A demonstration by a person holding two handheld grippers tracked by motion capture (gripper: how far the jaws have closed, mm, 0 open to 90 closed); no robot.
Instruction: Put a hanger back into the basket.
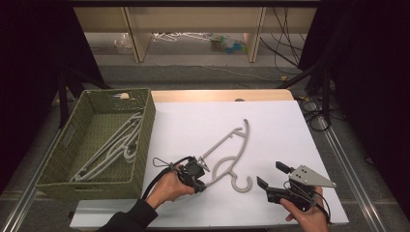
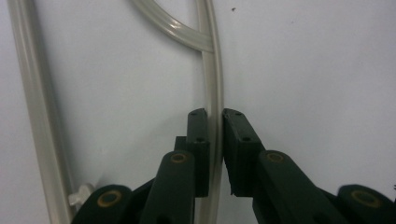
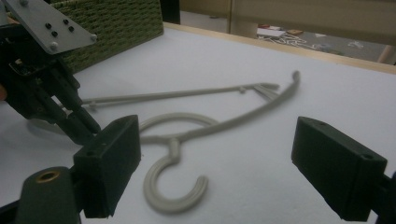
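Note:
A grey plastic hanger (image 1: 224, 140) lies flat on the white table top (image 1: 193, 116), its hook (image 1: 240, 185) toward the near edge. My left gripper (image 1: 202, 178) is shut on the hanger's curved arm near its lower end. In the left gripper view the two pads (image 2: 201, 126) pinch that thin arm (image 2: 214, 70) between them, with the straight bar (image 2: 37, 116) off to the left. My right gripper (image 1: 270, 174) sits at the near right, open with nothing between its jaws. In the right gripper view its jaws (image 3: 219, 154) frame the hanger's hook (image 3: 173, 205), with the left gripper (image 3: 77, 123) beyond.
A green woven basket (image 1: 87, 188) stands at the table's left and holds a few more grey hangers (image 1: 116, 145). It also shows as the basket (image 3: 116, 18) behind the left gripper. The table's wooden far edge (image 1: 217, 95) lies beyond the sheet.

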